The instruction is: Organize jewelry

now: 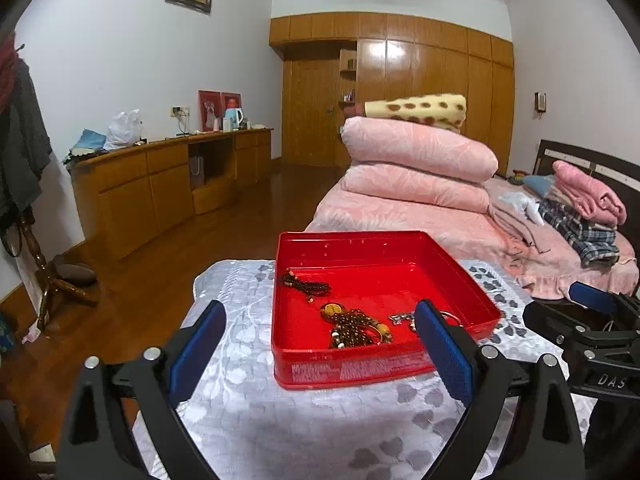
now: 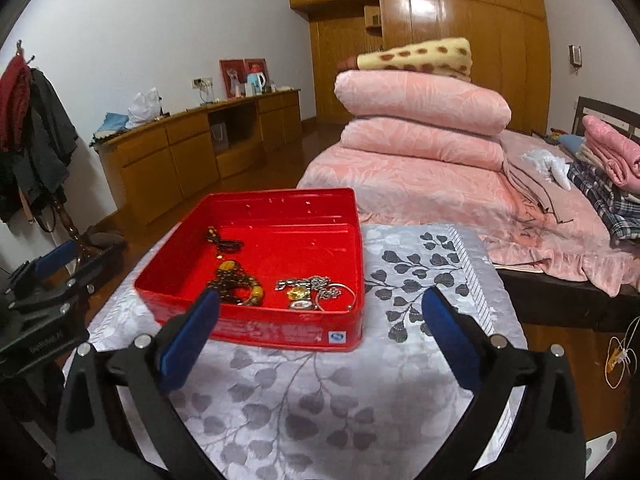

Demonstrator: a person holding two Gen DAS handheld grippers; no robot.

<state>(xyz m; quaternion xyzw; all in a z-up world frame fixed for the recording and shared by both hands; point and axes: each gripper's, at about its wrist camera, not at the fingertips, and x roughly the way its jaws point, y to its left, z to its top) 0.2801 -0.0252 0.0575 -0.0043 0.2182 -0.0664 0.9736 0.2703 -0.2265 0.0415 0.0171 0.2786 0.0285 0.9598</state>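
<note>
A red tin box (image 1: 360,368) (image 2: 280,332) sits open on a small table with a silver leaf-pattern cloth (image 1: 304,432) (image 2: 320,400). Inside lie a dark bead string (image 1: 306,285) (image 2: 224,240), a brown bead bracelet with a yellow pendant (image 1: 356,326) (image 2: 236,284), and silver chains with a bangle (image 1: 400,317) (image 2: 316,290). My left gripper (image 1: 320,344) is open and empty, just in front of the box. My right gripper (image 2: 320,332) is open and empty, near the box's front right corner; it also shows in the left wrist view (image 1: 592,320).
A bed with pink bedding (image 1: 420,208) (image 2: 420,184) and folded clothes (image 2: 608,176) stands behind the table. A long wooden cabinet (image 1: 160,184) (image 2: 192,152) lines the left wall. A coat stand (image 1: 28,184) is at far left. Wooden floor lies between.
</note>
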